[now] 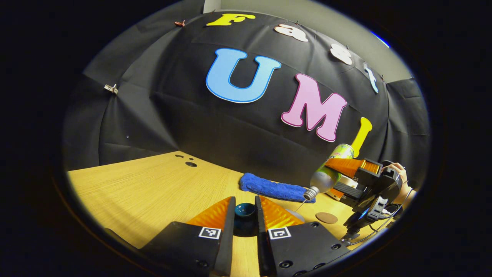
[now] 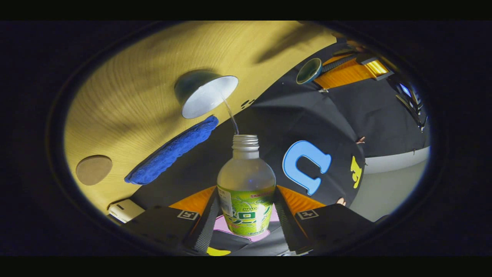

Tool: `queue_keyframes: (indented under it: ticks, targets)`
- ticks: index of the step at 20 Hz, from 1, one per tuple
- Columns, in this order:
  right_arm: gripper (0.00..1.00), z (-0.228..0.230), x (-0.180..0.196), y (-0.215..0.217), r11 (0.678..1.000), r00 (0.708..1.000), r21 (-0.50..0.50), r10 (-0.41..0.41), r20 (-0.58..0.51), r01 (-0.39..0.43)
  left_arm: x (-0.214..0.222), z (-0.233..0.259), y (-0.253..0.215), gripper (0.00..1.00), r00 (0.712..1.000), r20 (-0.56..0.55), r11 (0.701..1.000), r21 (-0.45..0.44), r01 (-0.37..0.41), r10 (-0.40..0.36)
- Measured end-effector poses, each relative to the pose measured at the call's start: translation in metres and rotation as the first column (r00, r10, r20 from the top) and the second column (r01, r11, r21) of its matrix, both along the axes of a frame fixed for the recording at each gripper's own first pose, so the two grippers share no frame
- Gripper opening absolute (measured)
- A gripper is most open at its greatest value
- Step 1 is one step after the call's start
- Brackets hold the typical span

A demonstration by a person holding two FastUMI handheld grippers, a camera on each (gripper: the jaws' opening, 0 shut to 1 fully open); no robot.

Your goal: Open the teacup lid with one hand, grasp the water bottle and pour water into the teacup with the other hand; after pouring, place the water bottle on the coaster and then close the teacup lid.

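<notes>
You are mid-pour, so the first two steps of the task read as done and the last two remain. Your left gripper [image 1: 245, 215] holds the small dark-teal glazed teacup lid [image 1: 245, 211] pinched between its two fingers, hollow side facing the camera and clear of the light wooden tabletop [image 1: 146, 192]. Your right gripper [image 2: 246, 215] is clamped on the labelled belly of the clear plastic water bottle with the green label [image 2: 246, 192], one finger pressing on each side. The bottle is uncapped and tipped well over, its neck pointing forward of the fingers. A thin stream of water [image 2: 230, 113] leaves the mouth and runs into the dark-teal teacup with the white interior [image 2: 203, 95], which stands open on the tabletop ahead of the bottle mouth and a little to its left. How full the cup is cannot be read from either view, so judge the stop point by the stream and the rim. Still to do: right the bottle, then set it on the round brown cork coaster [image 2: 93, 169], which lies bare on the table far left of the right gripper, beyond the folded blue terry cloth [image 2: 171, 152]. After that, carry the lid back and seat it on the cup. In the left gripper view the coaster sits forward and right of the fingers, near the pouring bottle.
</notes>
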State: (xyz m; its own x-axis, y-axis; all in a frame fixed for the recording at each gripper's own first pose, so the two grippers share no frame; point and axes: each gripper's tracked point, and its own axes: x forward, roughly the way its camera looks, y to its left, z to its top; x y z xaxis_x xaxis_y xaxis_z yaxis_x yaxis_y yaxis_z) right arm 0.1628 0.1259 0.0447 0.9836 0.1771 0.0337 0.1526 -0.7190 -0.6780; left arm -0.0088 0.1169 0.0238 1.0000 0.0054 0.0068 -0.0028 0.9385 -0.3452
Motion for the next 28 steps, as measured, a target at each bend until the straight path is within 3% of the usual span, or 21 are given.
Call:
queue_keyframes:
  ticks: [6,7,9,10,12,15,16,17,19,21,22,24,26,28]
  targets:
    - [0.73,-0.003,-0.004,0.004,1.0,1.0,0.003,-0.001,-0.007,0.001,0.0,0.0,0.001,0.3,1.0,-0.001,1.0,-0.001,-0.001,0.001]
    - [0.77,-0.004,-0.004,0.004,1.0,1.0,0.016,-0.005,-0.012,0.005,0.0,0.0,0.001,0.3,1.0,-0.002,1.0,-0.001,0.0,0.0]
    - [0.77,-0.013,0.0,-0.007,0.99,0.997,0.127,-0.046,-0.069,0.055,0.0,0.001,0.001,0.3,1.0,-0.003,1.0,-0.003,0.002,-0.002]
    - [0.77,-0.02,0.001,-0.012,0.964,0.99,0.247,-0.069,-0.123,0.098,-0.001,0.002,0.0,0.31,1.0,0.001,1.0,-0.004,0.005,-0.005]
    - [0.77,-0.049,-0.005,-0.02,0.82,0.964,0.535,-0.069,-0.258,0.202,-0.003,0.004,-0.001,0.34,1.0,0.012,1.0,-0.01,0.009,-0.009]
    - [0.77,-0.064,-0.018,-0.019,0.527,0.934,0.794,0.006,-0.358,0.302,-0.003,0.009,-0.004,0.31,1.0,0.02,1.0,-0.016,0.01,-0.01]
    - [0.77,-0.071,-0.023,-0.014,0.396,0.914,0.849,0.053,-0.403,0.351,-0.002,0.008,-0.006,0.3,1.0,0.019,1.0,-0.013,0.008,-0.008]
    - [0.77,-0.075,-0.025,-0.009,0.243,0.884,0.876,0.118,-0.452,0.416,-0.002,0.009,-0.007,0.3,1.0,0.02,1.0,-0.009,0.006,-0.006]
    - [0.78,-0.069,-0.035,-0.001,-0.051,0.842,0.866,0.267,-0.468,0.497,-0.005,0.013,-0.014,0.31,1.0,0.028,1.0,0.003,0.008,-0.008]
    - [0.77,-0.05,-0.041,0.001,-0.279,0.84,0.819,0.382,-0.384,0.501,-0.006,0.018,-0.021,0.31,0.999,0.04,1.0,0.02,0.008,-0.009]
    - [0.77,-0.044,-0.04,-0.002,-0.365,0.848,0.792,0.412,-0.333,0.489,-0.007,0.021,-0.025,0.3,0.999,0.047,1.0,0.03,0.008,-0.01]
    - [0.77,-0.036,-0.043,-0.013,-0.477,0.878,0.76,0.405,-0.256,0.441,-0.007,0.026,-0.037,0.3,0.998,0.059,0.999,0.047,0.018,-0.021]
    - [0.77,-0.028,-0.048,-0.016,-0.552,0.899,0.729,0.384,-0.209,0.405,-0.007,0.028,-0.051,0.31,0.997,0.064,0.997,0.064,0.035,-0.039]
    - [0.77,-0.023,-0.05,-0.019,-0.602,0.914,0.707,0.368,-0.168,0.372,-0.004,0.03,-0.065,0.3,0.996,0.062,0.996,0.075,0.058,-0.062]
